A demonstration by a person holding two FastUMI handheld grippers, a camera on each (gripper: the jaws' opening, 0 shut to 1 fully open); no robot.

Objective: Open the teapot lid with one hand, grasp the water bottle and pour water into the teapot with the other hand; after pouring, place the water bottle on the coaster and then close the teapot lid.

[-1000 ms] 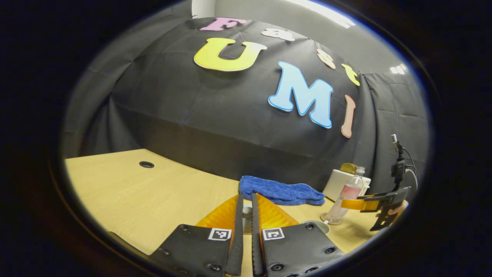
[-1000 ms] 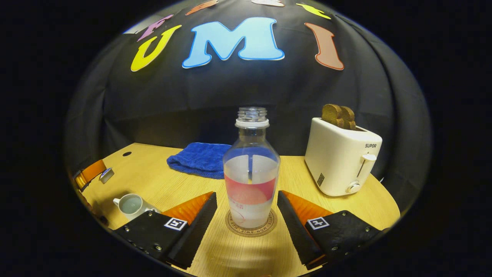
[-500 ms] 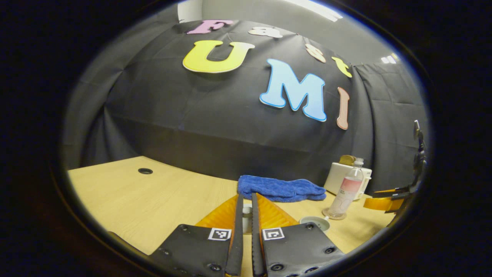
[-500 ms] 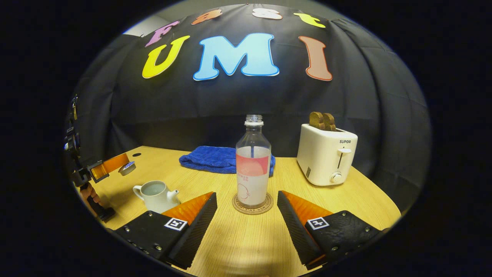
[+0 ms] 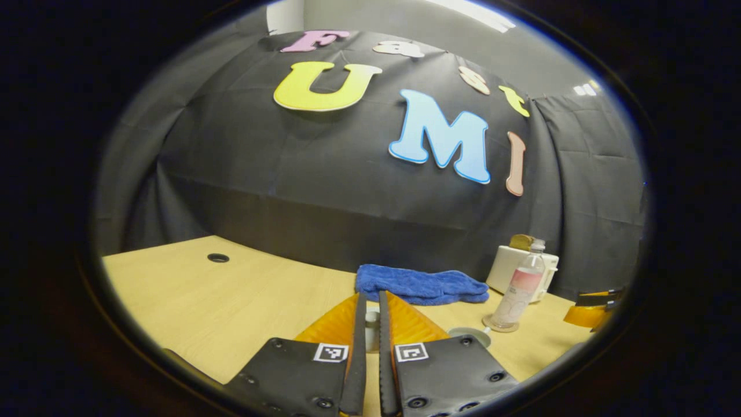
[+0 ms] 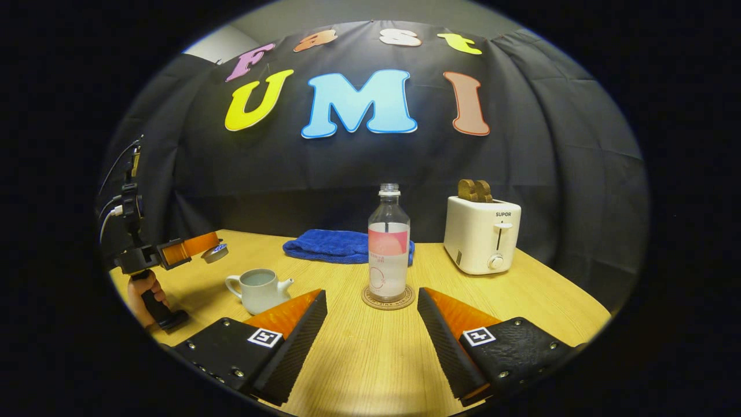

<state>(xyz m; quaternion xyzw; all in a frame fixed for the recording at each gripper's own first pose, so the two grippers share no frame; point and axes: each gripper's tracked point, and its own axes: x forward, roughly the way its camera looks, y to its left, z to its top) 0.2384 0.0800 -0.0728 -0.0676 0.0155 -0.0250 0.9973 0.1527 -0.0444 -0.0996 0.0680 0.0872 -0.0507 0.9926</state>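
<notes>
Table (image 6: 521,301) carried everything, largest first: toaster (image 6: 481,234) back right, blue towel (image 6: 336,246) at rear, water bottle (image 6: 388,249) upright on coaster (image 6: 388,298), uncapped, partly full. Teapot (image 6: 257,289) stood open, left of the coaster, well apart. Lid (image 6: 214,252) pinched in left gripper (image 6: 202,248), held up and left of the pot. Right gripper (image 6: 370,341) spread wide, empty, near the bottle but clear of it. Judged pour and bottle placement done; lid closing left. Writing: "SUPOR" legible on toaster; bottle label (image 6: 388,241) and coaster rim lettering too small to read.
</notes>
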